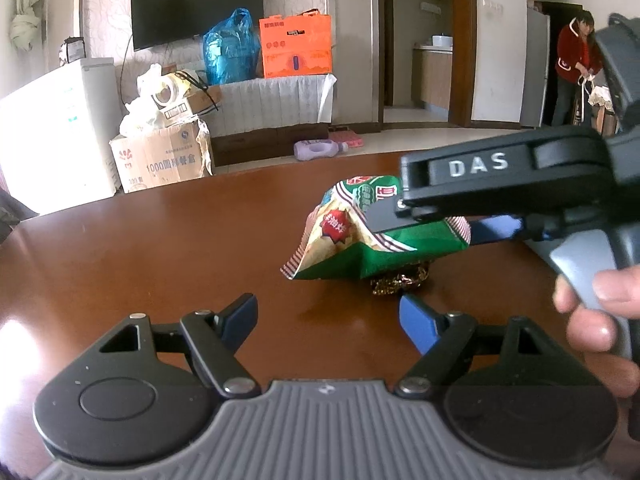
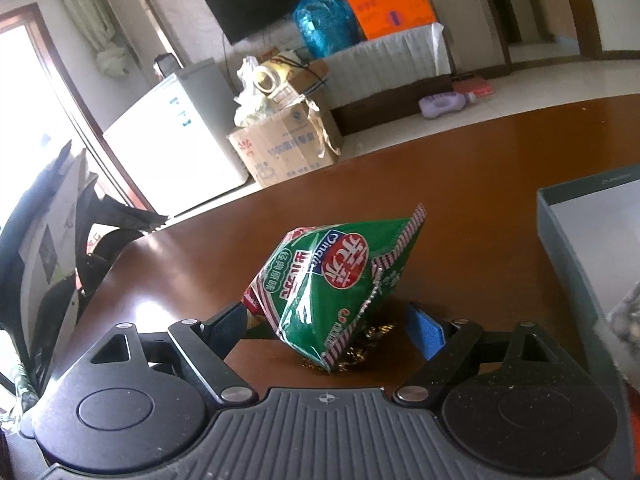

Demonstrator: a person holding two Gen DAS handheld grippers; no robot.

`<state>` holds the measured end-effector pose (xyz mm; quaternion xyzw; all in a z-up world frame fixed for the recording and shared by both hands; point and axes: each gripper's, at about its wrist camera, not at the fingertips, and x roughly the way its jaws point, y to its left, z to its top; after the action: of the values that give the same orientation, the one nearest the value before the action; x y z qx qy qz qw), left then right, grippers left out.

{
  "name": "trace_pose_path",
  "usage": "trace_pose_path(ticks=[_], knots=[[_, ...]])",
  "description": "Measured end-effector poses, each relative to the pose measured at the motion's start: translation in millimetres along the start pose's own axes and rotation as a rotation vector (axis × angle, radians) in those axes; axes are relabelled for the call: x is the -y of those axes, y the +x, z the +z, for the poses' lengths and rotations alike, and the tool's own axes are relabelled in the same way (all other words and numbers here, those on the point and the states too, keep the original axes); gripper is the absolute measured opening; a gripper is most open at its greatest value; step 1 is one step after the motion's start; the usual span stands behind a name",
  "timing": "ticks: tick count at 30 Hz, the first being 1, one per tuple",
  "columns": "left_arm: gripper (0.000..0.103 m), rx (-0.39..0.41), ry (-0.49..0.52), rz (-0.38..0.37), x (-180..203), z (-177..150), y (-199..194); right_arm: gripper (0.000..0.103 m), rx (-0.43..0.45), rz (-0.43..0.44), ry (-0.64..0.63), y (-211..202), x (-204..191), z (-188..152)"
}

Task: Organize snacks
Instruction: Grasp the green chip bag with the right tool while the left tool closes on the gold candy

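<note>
A green snack bag (image 1: pixel 360 236) with red and white print rests over a small gold-wrapped snack (image 1: pixel 400 282) on the brown table (image 1: pixel 160 248). My right gripper (image 1: pixel 424 224) comes in from the right and its fingers stand on either side of the bag. In the right wrist view the bag (image 2: pixel 336 292) sits between the open jaws of the right gripper (image 2: pixel 332 326), touching the left finger (image 2: pixel 230 326); the gold wrapper (image 2: pixel 372 340) peeks out beneath. My left gripper (image 1: pixel 326 322) is open and empty, just short of the bag.
A grey open box (image 2: pixel 580 240) stands on the table at the right. Beyond the table's far edge are a cardboard box (image 1: pixel 160 160), a white fridge (image 1: pixel 52 128) and a purple bottle (image 1: pixel 320 148) on the floor. A person (image 1: pixel 576 60) stands in the far doorway.
</note>
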<state>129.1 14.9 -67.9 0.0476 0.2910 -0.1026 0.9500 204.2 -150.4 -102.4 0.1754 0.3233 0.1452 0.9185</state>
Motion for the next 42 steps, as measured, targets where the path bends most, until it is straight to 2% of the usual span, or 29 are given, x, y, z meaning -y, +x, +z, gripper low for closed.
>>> trace_pose_path(ticks=[3, 4, 5, 6, 10, 16, 24, 29, 32, 34, 42], knots=[[0.079, -0.005, 0.003, -0.004, 0.3, -1.3, 2.5, 0.075, -0.003, -0.005, -0.006, 6.3, -0.6, -0.4], [0.079, -0.008, 0.006, -0.004, 0.0, -2.2, 3.4, 0.066, -0.008, -0.008, -0.006, 7.8, -0.4, -0.3], [0.079, -0.011, 0.007, -0.003, 0.3, -2.3, 4.7, 0.063, -0.008, -0.003, -0.002, 9.0, -0.1, -0.1], [0.079, -0.012, 0.007, -0.004, 0.9, -2.7, 5.5, 0.062, -0.005, -0.002, 0.001, 8.8, 0.5, -0.3], [0.079, -0.015, 0.009, -0.009, 3.6, -2.3, 8.7, 0.047, 0.011, 0.001, -0.009, 5.3, -0.6, -3.0], [0.079, -0.005, -0.01, -0.031, 11.7, 3.5, 17.1, 0.037, 0.056, 0.024, 0.026, -7.9, 8.1, 0.6], [0.079, 0.008, -0.017, -0.029, 33.7, 8.9, 45.7, 0.036, 0.086, 0.03, 0.054, -18.1, 18.4, 6.9], [0.079, 0.007, -0.037, -0.081, 43.7, 14.9, 60.7, 0.036, 0.11, 0.032, 0.066, -23.1, 21.4, 9.6], [0.068, -0.006, -0.014, -0.11, 52.9, 18.4, 70.2, 0.036, 0.111, 0.028, 0.069, -25.1, 23.7, 9.7], [0.054, -0.018, -0.006, -0.12, 60.4, 16.4, 76.0, 0.036, 0.11, 0.026, 0.072, -26.7, 25.0, 10.7], [0.033, -0.036, 0.027, -0.127, 70.1, 19.4, 95.4, 0.036, 0.12, 0.009, 0.069, -35.5, 31.3, 13.5]])
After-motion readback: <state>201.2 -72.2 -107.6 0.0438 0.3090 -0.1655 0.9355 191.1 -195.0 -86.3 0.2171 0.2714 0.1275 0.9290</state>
